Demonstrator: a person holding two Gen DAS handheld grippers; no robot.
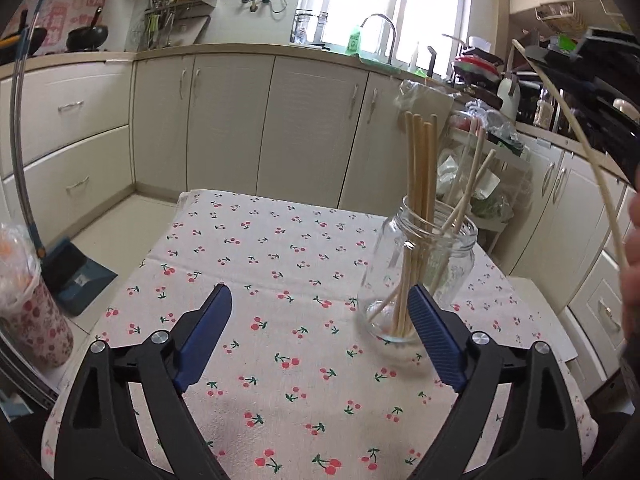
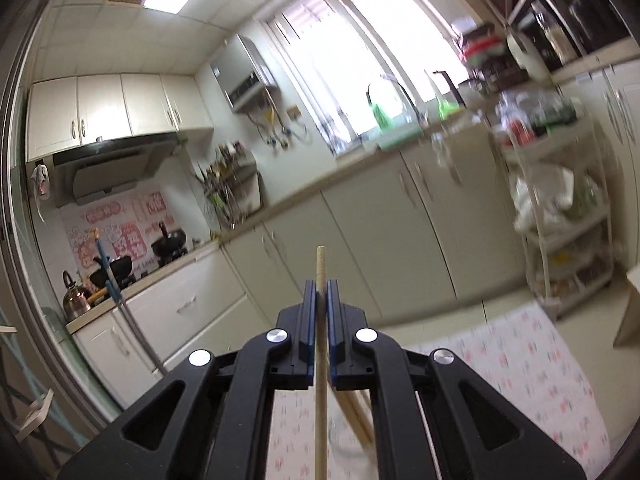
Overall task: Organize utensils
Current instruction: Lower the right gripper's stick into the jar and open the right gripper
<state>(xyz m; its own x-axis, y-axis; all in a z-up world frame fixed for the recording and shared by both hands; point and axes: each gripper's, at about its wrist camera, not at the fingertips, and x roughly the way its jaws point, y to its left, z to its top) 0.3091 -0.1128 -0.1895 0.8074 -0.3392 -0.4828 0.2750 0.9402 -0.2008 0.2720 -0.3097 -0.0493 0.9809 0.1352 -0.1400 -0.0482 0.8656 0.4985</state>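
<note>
A clear glass jar (image 1: pixel 424 268) stands on the cherry-print tablecloth (image 1: pixel 280 280) with several wooden chopsticks (image 1: pixel 420 168) upright in it. My left gripper (image 1: pixel 320 300) is open just above the cloth, nothing between its blue pads; the jar sits right behind its right fingertip (image 1: pixel 420 300). My right gripper (image 2: pixel 320 286) is shut on a single wooden chopstick (image 2: pixel 321 264) that sticks out past the pads. In the left wrist view that right gripper (image 1: pixel 576 56) is high at the right, its chopstick (image 1: pixel 576 140) slanting down toward a hand. More chopsticks (image 2: pixel 356 412) show blurred below the right gripper.
A floral cup with a plastic lid (image 1: pixel 28 308) stands off the table's left edge, a blue dustpan (image 1: pixel 76 276) on the floor behind it. Cream cabinets (image 1: pixel 240 120) line the far wall, and a white shelf cart (image 2: pixel 560 208) stands past the table's far right.
</note>
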